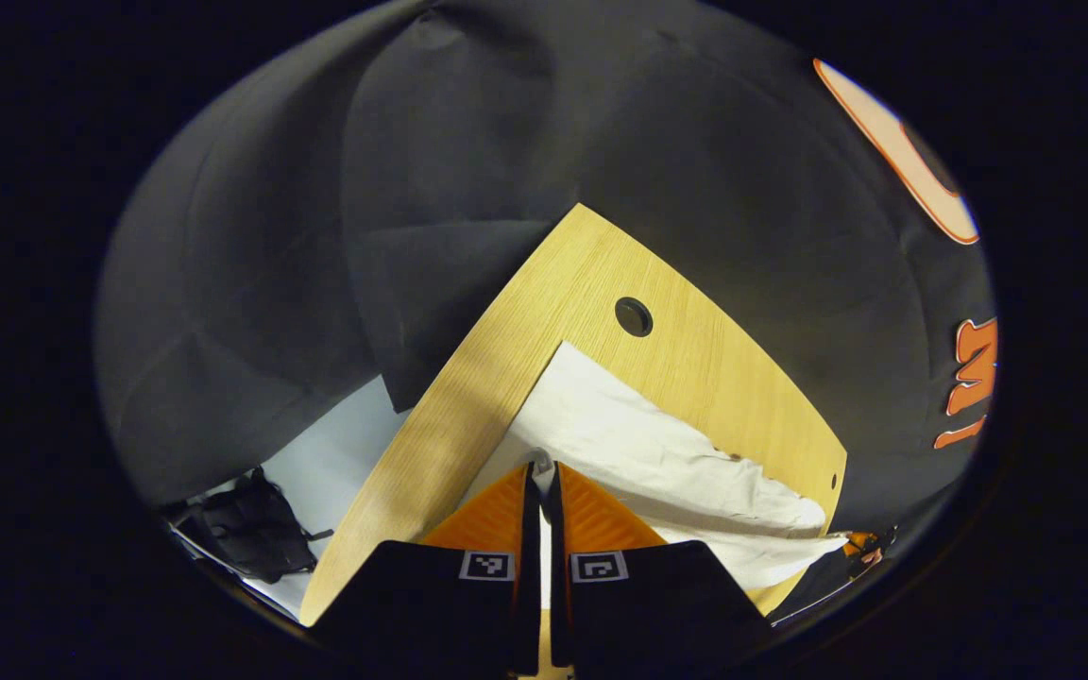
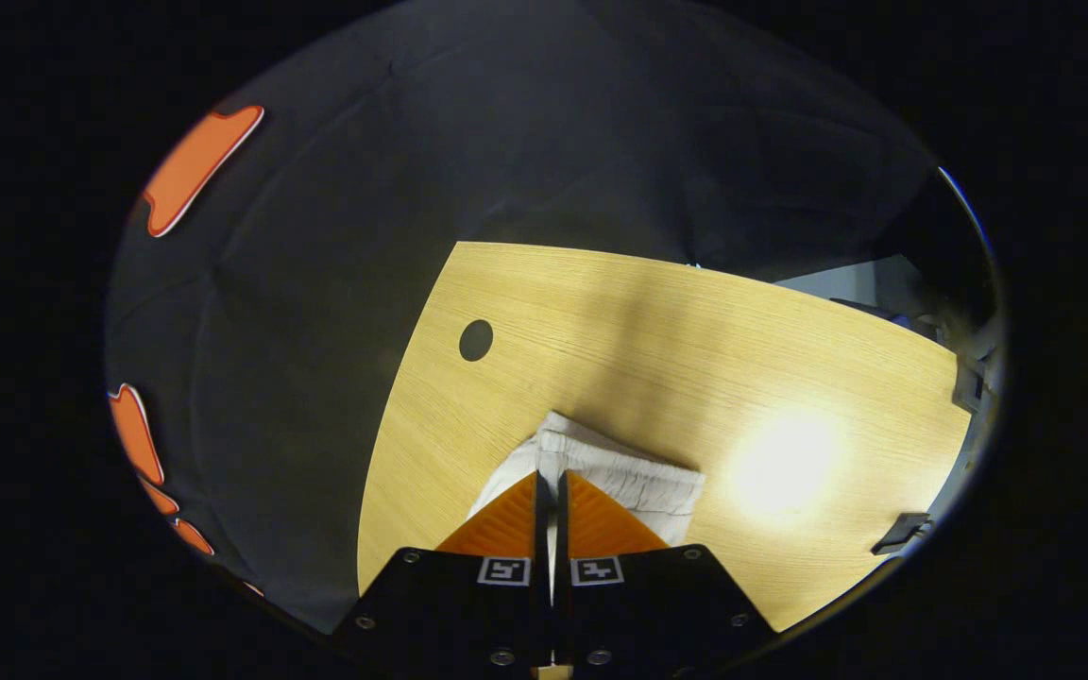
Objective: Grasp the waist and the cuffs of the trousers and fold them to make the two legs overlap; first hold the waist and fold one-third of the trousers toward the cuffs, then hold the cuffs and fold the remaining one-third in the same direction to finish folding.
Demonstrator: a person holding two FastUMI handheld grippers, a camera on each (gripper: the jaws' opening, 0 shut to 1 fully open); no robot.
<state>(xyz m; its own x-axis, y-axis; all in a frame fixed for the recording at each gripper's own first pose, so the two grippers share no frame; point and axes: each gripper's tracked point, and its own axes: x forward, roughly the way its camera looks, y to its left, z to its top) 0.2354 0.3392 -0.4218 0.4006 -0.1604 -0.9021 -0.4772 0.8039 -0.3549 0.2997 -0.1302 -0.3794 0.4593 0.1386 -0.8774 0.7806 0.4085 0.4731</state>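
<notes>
White trousers (image 1: 657, 453) lie stretched across a light wooden table (image 1: 544, 312), running from my left gripper toward the table's right corner. My left gripper (image 1: 544, 469) is shut on a fold of the white cloth at the near end, with the cloth pinched between its fingertips. In the right gripper view, a ribbed, gathered end of the trousers (image 2: 629, 472) rests on the table (image 2: 657, 340). My right gripper (image 2: 552, 480) is shut on that end, its fingers nearly touching. I cannot tell whether this end is the waist or the cuffs.
A round cable hole (image 1: 634, 316) (image 2: 475, 340) sits in the tabletop beyond the trousers. A black bag (image 1: 251, 529) lies on the pale floor left of the table. Small dark fittings (image 2: 903, 532) stand at the table's right edge. Black cloth walls surround the table.
</notes>
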